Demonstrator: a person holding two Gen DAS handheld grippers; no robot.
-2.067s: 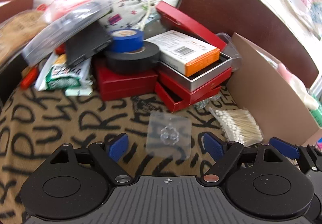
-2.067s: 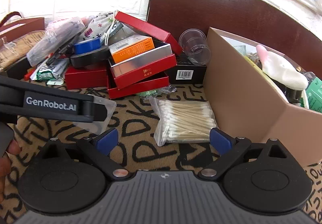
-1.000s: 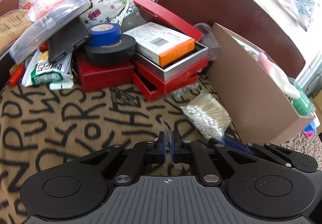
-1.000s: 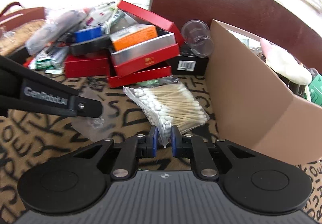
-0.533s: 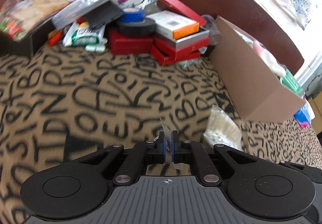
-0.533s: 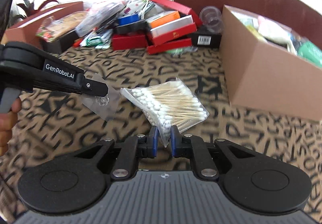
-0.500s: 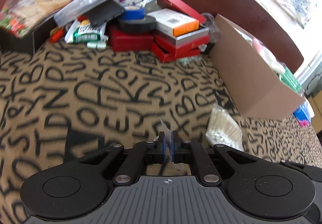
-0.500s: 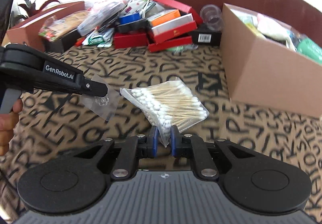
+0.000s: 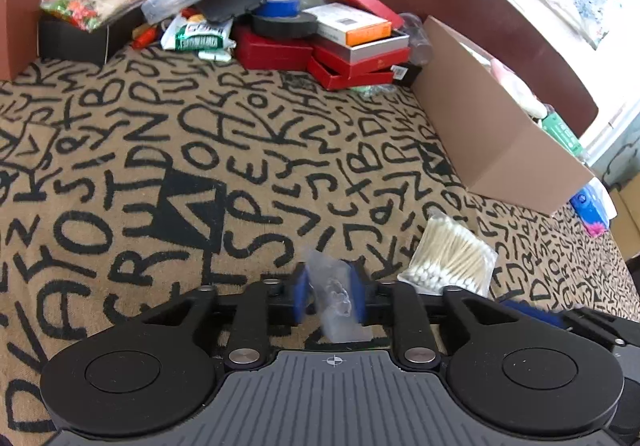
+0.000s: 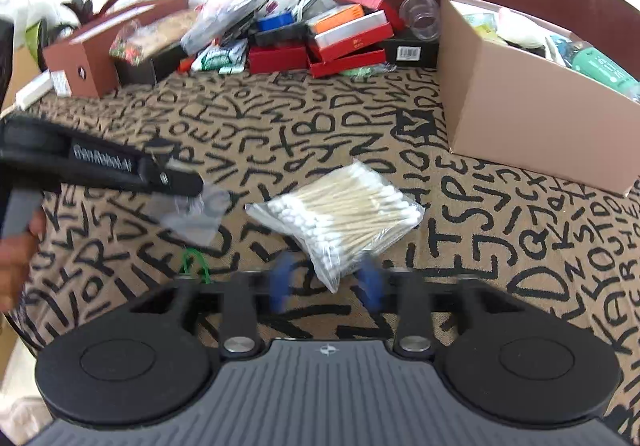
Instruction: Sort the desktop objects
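Note:
A clear plastic packet with a hook [image 9: 332, 298] hangs blurred between the blue pads of my left gripper [image 9: 330, 298]. Its jaws are opening and the pads stand off the packet. In the right wrist view the left gripper [image 10: 188, 181] reaches in from the left with the clear packet [image 10: 196, 213] just beneath its tips. A bag of cotton swabs [image 10: 340, 213] lies on the lettered cloth [image 10: 360, 117]. One corner of the bag sits between the pads of my right gripper [image 10: 325, 282], whose jaws are opening and do not touch it. The swab bag [image 9: 452, 258] also shows at the right in the left wrist view.
An open cardboard box [image 10: 520, 117] with several items stands at the right. At the back lies a pile of red boxes [image 9: 352, 61], tape rolls [image 9: 284, 23] and packets. A brown box [image 10: 100, 53] stands back left. A green twist tie [image 10: 196, 266] lies by the right gripper.
Both grippers, shut on the packet and the swab bag before, now have their jaws parted. Both hands have drawn back from the pile toward the near side of the cloth.

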